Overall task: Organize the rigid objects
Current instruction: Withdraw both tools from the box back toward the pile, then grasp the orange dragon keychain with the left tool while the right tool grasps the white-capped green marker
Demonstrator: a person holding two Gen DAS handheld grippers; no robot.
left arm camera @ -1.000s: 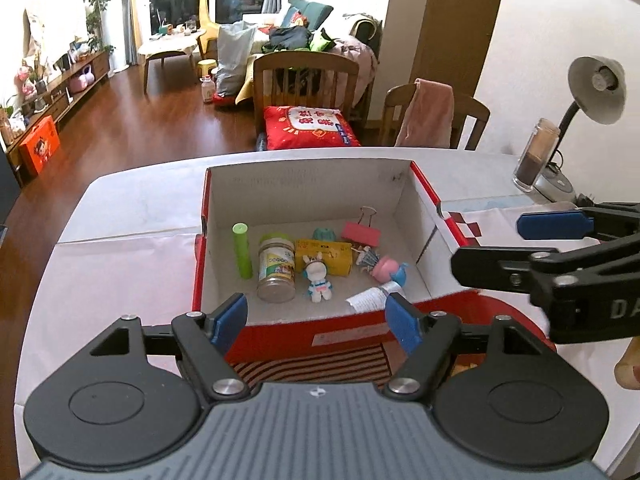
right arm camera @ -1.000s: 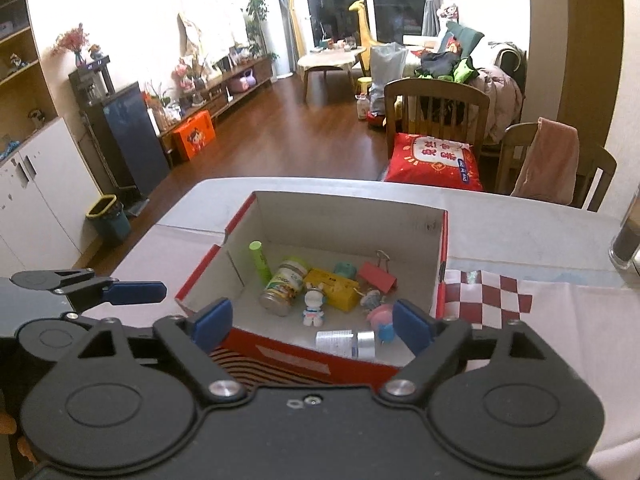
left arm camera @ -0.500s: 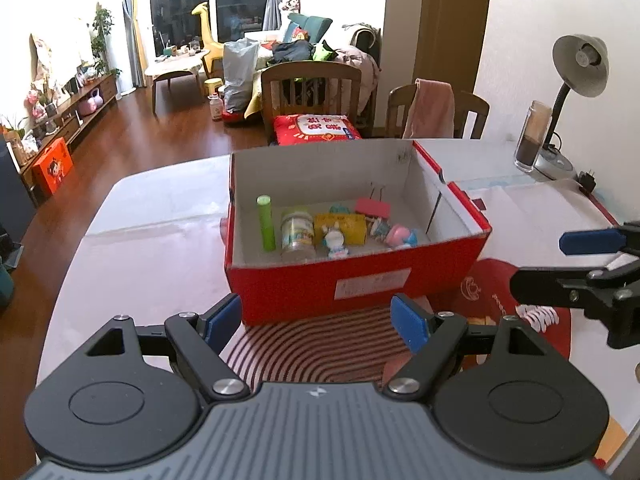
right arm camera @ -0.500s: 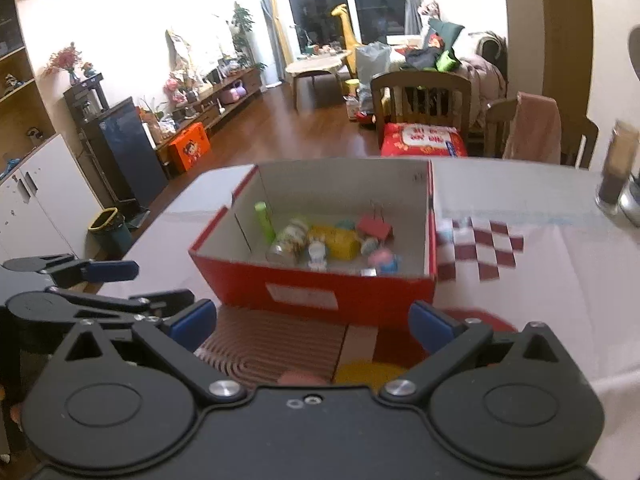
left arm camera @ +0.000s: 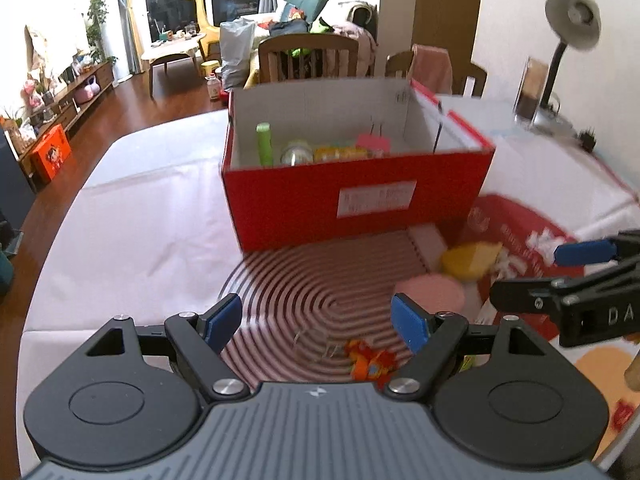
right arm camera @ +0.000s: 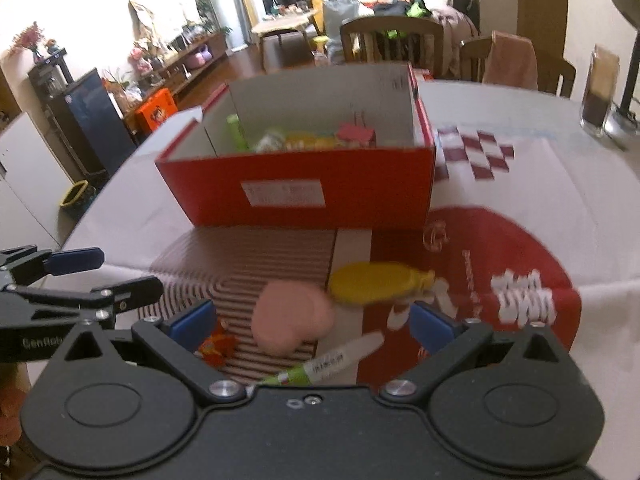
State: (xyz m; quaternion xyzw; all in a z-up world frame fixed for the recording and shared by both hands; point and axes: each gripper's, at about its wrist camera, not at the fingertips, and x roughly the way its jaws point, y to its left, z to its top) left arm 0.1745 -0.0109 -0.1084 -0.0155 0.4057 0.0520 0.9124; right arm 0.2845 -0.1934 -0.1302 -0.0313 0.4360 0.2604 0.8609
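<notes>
Jaws on both grippers are standing spread and holding nothing. The right gripper (right arm camera: 312, 322) has just been opening to its widest, and the left gripper (left arm camera: 318, 322) has been opening too, more narrowly, with only the patterned cloth between its blue pads.

Loose items are lying on the surface in front of the red box (right arm camera: 304, 184), which is already holding a green tube, a jar and a pink binder clip. A pink rounded object (right arm camera: 294, 322) is sitting almost centred ahead of the right gripper, touching or just beside a yellow flat object (right arm camera: 376, 282) that is lying beyond it toward the right. A green-and-white pen (right arm camera: 332, 362) is lying nearest the right gripper, its long axis running diagonally from lower left to upper right. A small orange toy (left arm camera: 370, 360) is lying close under the left gripper, slightly toward its right pad.

Judging from this, the right hand looks better placed for the pink object, and the left for the orange toy.
</notes>
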